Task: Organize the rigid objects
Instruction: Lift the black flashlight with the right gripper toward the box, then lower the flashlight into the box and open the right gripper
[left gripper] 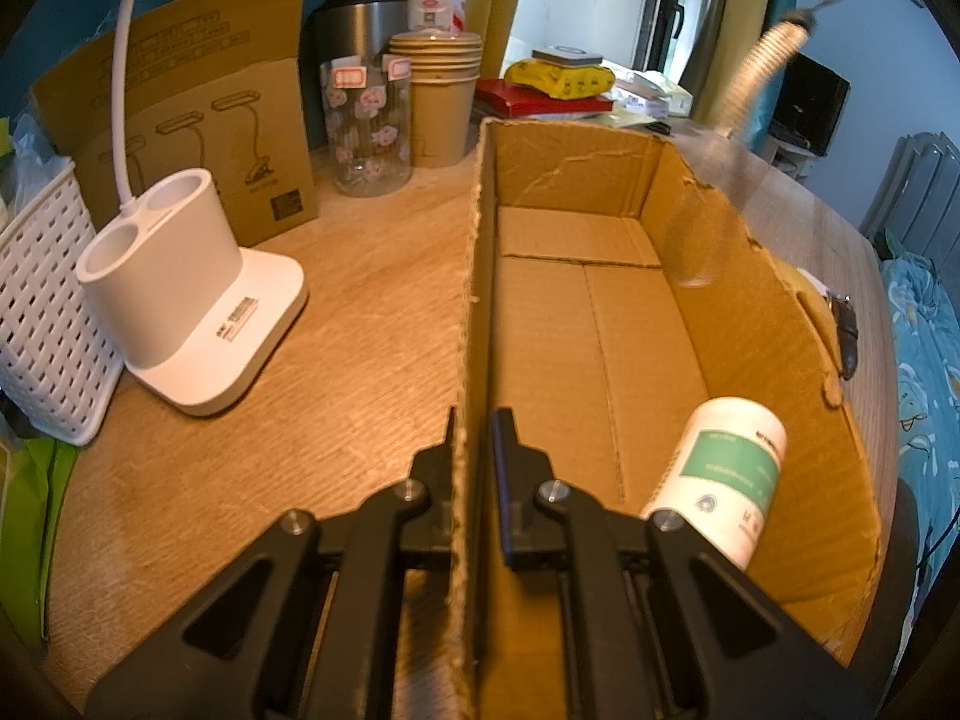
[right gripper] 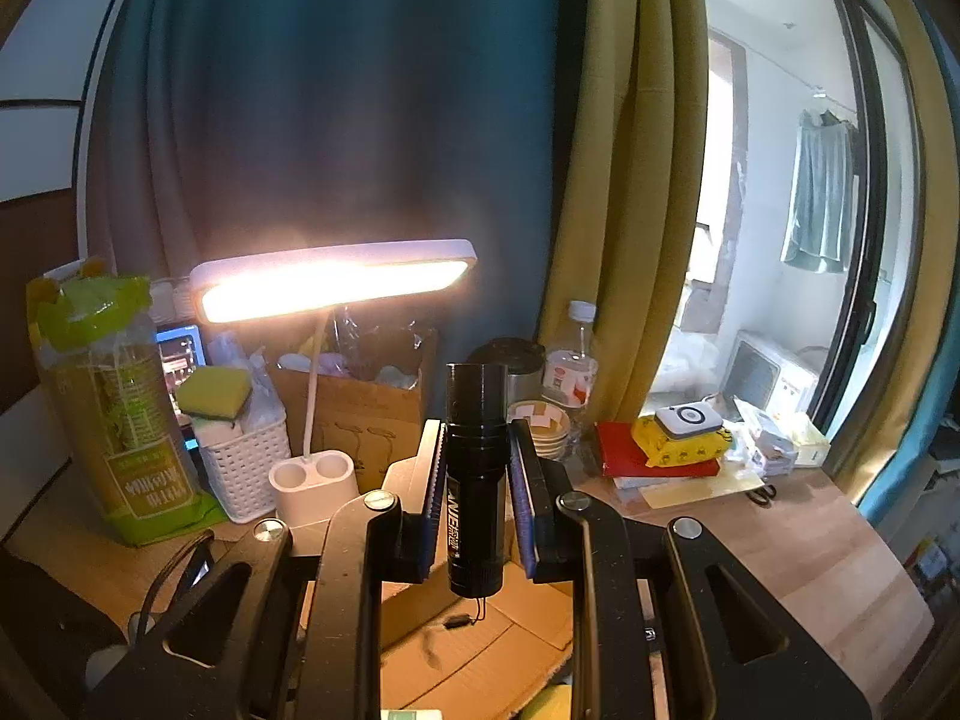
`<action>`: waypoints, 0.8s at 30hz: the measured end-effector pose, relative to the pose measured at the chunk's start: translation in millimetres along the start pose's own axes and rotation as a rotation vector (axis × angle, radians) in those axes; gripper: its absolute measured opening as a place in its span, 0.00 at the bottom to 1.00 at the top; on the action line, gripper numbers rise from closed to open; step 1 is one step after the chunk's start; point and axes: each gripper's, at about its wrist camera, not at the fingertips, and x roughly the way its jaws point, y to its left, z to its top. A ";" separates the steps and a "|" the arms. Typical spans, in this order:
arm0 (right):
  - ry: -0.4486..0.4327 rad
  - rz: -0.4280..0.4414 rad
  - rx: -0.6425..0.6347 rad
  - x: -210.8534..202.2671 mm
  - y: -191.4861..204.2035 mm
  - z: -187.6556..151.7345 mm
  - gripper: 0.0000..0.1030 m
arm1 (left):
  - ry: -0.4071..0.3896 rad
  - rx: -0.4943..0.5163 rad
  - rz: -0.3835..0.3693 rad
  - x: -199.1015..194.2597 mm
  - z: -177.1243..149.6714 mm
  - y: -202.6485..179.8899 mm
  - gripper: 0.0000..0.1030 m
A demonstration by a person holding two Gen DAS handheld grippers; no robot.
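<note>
The left gripper (left gripper: 474,438) has its fingers closed tight on the near part of the left wall of the open cardboard box (left gripper: 600,324), one finger outside and one inside, so it pins the box to the wooden counter (left gripper: 360,300). Inside the box lies 1 item so far: a white bottle with a green label (left gripper: 729,471), on its side in the near right corner against the right wall; the rest of the box floor is bare cardboard. The right gripper (right gripper: 477,462) has its fingers clamped on a black flashlight (right gripper: 477,468), which stands roughly upright between them, its wider head above the fingertips and a thin cord hanging from its lower end. From the right wrist view the flashlight hangs in the air above brown cardboard that appears to be the box, with the lit desk lamp (right gripper: 333,282) and a white basket (right gripper: 243,468) beyond it. I judge the task partly done: 1 object is stowed, the flashlight is carried but not yet set down. What else on the crowded counter is meant for the box cannot be told.
</note>
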 end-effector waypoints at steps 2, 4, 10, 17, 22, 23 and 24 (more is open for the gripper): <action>0.016 0.005 0.005 5.5 0.2 -5.0 0.21 | -0.001 0.000 0.000 0.1 0.1 0.2 0.08; 0.036 0.010 0.012 11.6 -0.2 -11.4 0.21 | -0.001 0.000 0.000 0.7 1.1 1.2 0.08; 0.129 0.011 0.017 33.5 -2.4 -45.2 0.21 | -0.001 0.000 0.000 0.4 0.2 0.7 0.08; 0.259 0.042 0.049 61.6 -4.0 -91.9 0.21 | -0.002 0.000 0.001 0.4 -0.4 0.7 0.08; 0.315 0.087 0.060 73.9 2.7 -110.8 0.21 | -0.002 -0.001 0.001 0.6 0.0 1.2 0.07; 0.328 0.103 0.061 75.1 4.2 -112.7 0.21 | -0.002 -0.001 0.000 1.0 0.3 1.7 0.07; 0.342 0.122 0.069 76.7 5.4 -114.5 0.21 | -0.002 -0.002 -0.001 1.1 0.5 1.9 0.07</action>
